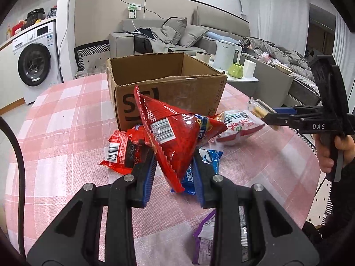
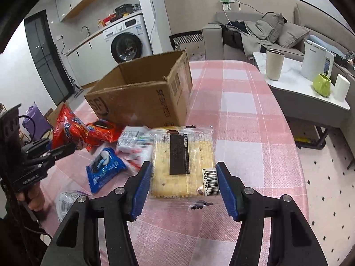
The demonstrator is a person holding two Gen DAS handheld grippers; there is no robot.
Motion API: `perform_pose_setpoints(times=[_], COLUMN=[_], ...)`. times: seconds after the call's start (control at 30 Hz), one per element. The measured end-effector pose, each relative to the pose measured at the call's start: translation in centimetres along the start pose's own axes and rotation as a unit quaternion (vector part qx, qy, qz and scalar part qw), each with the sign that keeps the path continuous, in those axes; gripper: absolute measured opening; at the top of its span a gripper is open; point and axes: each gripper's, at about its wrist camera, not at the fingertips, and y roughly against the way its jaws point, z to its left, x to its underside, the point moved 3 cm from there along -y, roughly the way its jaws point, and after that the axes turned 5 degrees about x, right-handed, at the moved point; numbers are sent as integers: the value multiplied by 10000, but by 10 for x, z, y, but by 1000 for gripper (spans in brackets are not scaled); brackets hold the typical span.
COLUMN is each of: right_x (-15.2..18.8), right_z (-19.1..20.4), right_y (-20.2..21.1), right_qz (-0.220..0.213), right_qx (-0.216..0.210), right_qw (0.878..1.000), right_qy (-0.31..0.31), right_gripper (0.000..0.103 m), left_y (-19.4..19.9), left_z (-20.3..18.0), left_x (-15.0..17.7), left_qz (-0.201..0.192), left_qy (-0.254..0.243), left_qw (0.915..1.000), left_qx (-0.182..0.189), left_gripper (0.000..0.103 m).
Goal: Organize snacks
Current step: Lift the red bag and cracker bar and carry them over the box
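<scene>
The left hand-held gripper pinches a red snack bag lifted above the loose packets, while the right hand-held gripper squeezes a clear cracker packet by its two side edges. We judge both snacks are mid-carry toward the open cardboard box, which stands toward the far edge of the pink checked surface. Next we would raise each packet over the box rim and let go inside. A blue packet and other packets lie in front of the box on the surface. The box reads "SF EXPRESS"; the right tool's body shows "DAS".
</scene>
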Motion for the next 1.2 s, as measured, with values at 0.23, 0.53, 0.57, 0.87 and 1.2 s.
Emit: perform_pose_setpoints(times=[0.23, 0.53, 0.57, 0.87, 1.2], right_x=[-4, -10, -10, -20, -36], right_z=[11, 24, 25, 36, 48], right_y=[5, 15, 16, 26, 35], right_qz=[-112, -394, -418, -714, -944], right_qx=[-95, -270, -287, -389, -444], right_qw=[9999, 9989, 9987, 9967, 9945], right_qy=[59, 27, 23, -65, -49], right_gripper=[59, 59, 59, 59, 59], left_y=[9, 25, 26, 39, 51], left_z=[-2, -1, -1, -1, 0], left_x=[0, -4, -5, -20, -46], left_qz=[-75, -272, -290, -505, -747], left_qy=[-10, 34, 40, 105, 116], left_qw=[10000, 9996, 9996, 9986, 9970], left_qx=[19, 13, 12, -91, -174], left_gripper=[28, 28, 28, 28, 28])
